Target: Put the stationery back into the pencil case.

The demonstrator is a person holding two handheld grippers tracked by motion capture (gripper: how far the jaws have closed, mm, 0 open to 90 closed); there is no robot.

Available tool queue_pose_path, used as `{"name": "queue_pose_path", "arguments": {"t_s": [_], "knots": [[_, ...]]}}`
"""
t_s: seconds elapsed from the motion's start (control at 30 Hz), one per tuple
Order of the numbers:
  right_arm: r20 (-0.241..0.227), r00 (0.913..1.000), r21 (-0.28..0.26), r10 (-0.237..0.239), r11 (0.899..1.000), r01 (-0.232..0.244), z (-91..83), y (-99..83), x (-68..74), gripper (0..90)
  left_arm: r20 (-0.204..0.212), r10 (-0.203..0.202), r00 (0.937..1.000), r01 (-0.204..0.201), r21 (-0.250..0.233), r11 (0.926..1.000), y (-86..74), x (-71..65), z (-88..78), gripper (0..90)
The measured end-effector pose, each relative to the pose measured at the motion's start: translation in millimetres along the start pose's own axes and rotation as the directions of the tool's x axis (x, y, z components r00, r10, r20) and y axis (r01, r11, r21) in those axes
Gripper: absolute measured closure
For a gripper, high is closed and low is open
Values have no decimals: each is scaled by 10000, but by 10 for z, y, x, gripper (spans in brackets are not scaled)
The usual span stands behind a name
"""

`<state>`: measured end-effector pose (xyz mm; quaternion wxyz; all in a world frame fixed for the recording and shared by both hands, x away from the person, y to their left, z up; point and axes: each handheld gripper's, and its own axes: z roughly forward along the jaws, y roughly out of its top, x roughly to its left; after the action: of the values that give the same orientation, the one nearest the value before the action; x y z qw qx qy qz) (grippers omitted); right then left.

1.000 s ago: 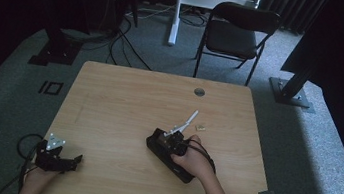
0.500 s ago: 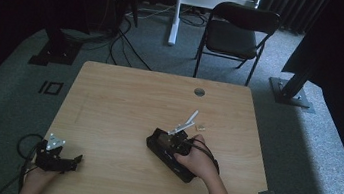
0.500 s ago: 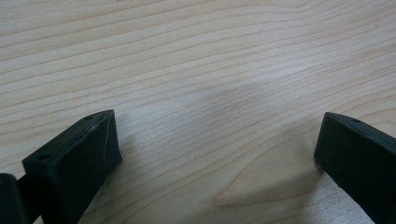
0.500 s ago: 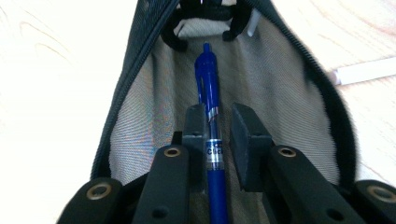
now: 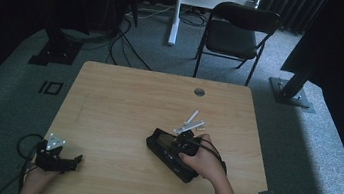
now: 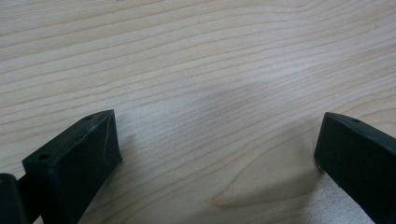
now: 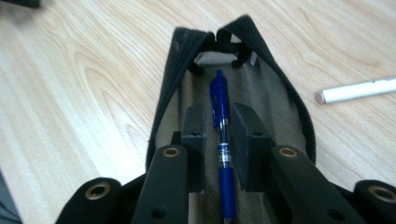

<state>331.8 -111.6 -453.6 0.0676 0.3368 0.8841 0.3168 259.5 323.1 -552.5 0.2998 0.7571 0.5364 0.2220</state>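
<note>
Pen point(image 7: 221, 122) between right tool point(image 7: 222, 140) jaws inside pouch point(image 7: 175, 70), grip unclear; white sticks point(image 5: 190, 124) beside; left tool point(image 6: 219, 154) spread

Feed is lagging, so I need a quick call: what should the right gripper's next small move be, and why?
Probably open a little and back straight out. The right gripper has its jaws on either side of the blue pen, which already lies inside the open black pencil case. Then the white pens beside the case could be next.

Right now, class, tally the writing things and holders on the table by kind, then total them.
Blue pens: 1, inside the case between the right gripper jaws
White pens: 2, on the table beside the case
Black pencil cases: 1, unzipped
Total: 4
</note>
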Motion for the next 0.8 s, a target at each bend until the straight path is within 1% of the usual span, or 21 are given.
{"name": "queue_pose_path", "arguments": {"t_s": [0.1,0.17,0.2,0.23,0.3,0.37,0.47,0.5,0.57,0.63,0.7,0.73,0.8], "knots": [[-44,10000,-185,44,9998,-45,-46,6,-7,763,2,1,10000,-1,-1,10000,0,0,0,2],[-59,9998,-458,168,9988,-171,-109,17,-25,762,1,3,10000,-3,0,10000,0,0,0,2],[-54,9999,-517,119,9986,-122,-129,20,-38,762,0,2,10000,-2,1,10000,0,0,0,3],[-39,9998,-625,214,9978,-216,-155,24,-51,761,1,1,10000,-1,-3,10000,0,0,0,2],[107,9996,-832,243,9963,-234,-190,29,-84,752,-1,-4,10000,4,-5,10000,0,0,0,3],[186,9990,-1021,394,9941,-373,-221,32,-118,752,0,-4,10000,4,-6,10000,0,0,0,3],[323,9987,-1126,399,9930,-361,-241,28,-147,757,1,-4,10000,4,-7,10000,0,0,1,2],[409,9982,-1206,440,9919,-388,-252,19,-177,754,1,-7,10000,7,-9,10000,0,0,1,3],[409,9974,-1440,586,9882,-521,-267,10,-205,752,0,-10,10000,10,-8,10000,0,-1,1,3],[550,9964,-1577,647,9859,-553,-282,5,-231,750,1,-13,10000,13,-14,10000,0,-1,1,3],[595,9951,-1628,784,9843,-678,-291,1,-267,735,-1,-28,10000,28,-27,10000,0,-2,2,3],[637,9938,-1740,907,9816,-784,-296,-3,-288,733,0,-22,10000,22,-23,10000,0,-1,1,3],[760,9923,-1800,980,9802,-830,-298,-13,-332,708,4,-25,10000,25,-7,10000,-1,-2,0,2]]}}
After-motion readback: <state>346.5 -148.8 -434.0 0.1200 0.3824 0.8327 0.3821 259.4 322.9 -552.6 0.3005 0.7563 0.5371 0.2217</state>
